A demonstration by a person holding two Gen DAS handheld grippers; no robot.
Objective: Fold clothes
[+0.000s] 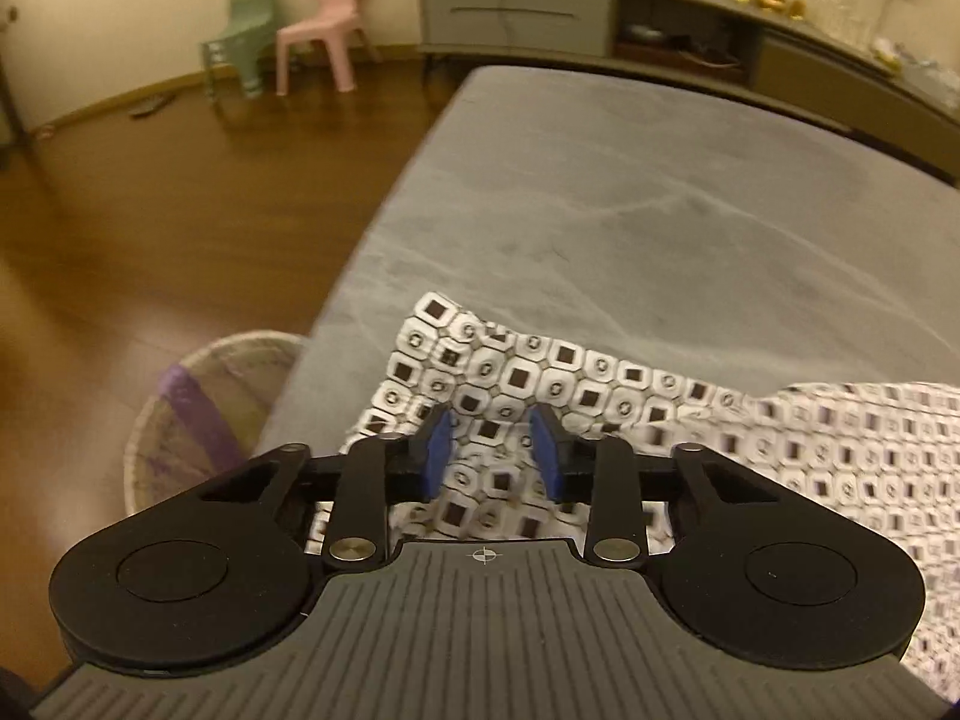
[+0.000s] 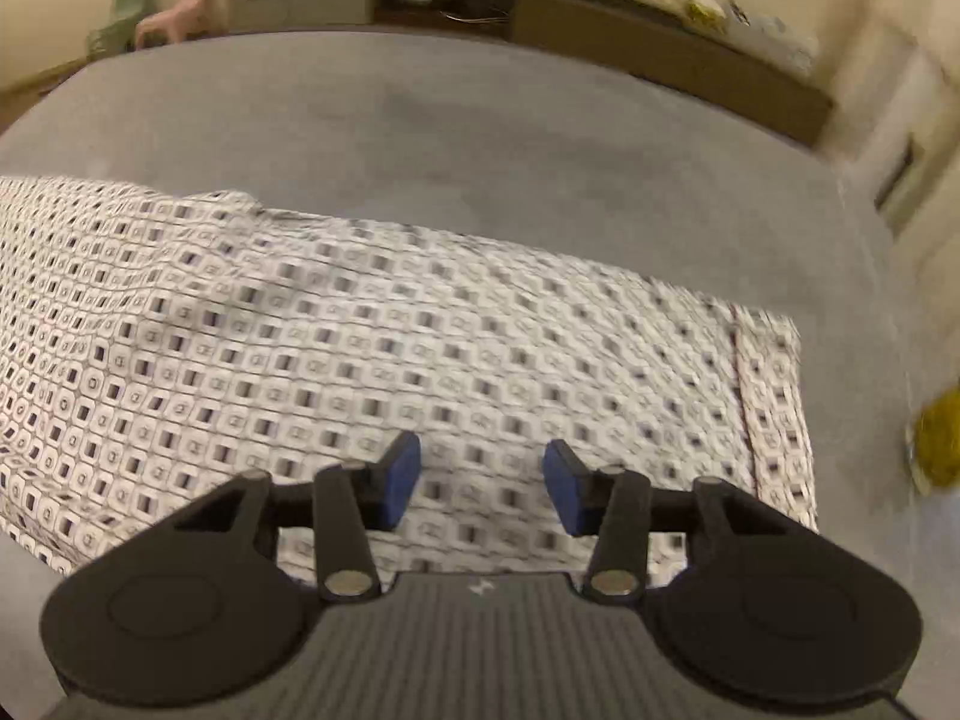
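Cloth, a soft, light white garment printed with dark squares (image 2: 420,324), is best pinched at a hem; left gripper (image 1: 491,450) and right gripper (image 2: 482,480) jaws are held apart, gripping nothing.

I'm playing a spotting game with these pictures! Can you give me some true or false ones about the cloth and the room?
1. The patterned cloth lies on a grey bed. True.
2. The cloth is plain red. False: it is white with dark squares.
3. A pink chair stands on the wooden floor. True.
4. The right hand-held gripper is squeezing a sock. False: its jaws stand apart above the cloth.
5. A basket sits on the bed. False: it sits on the floor beside the bed.
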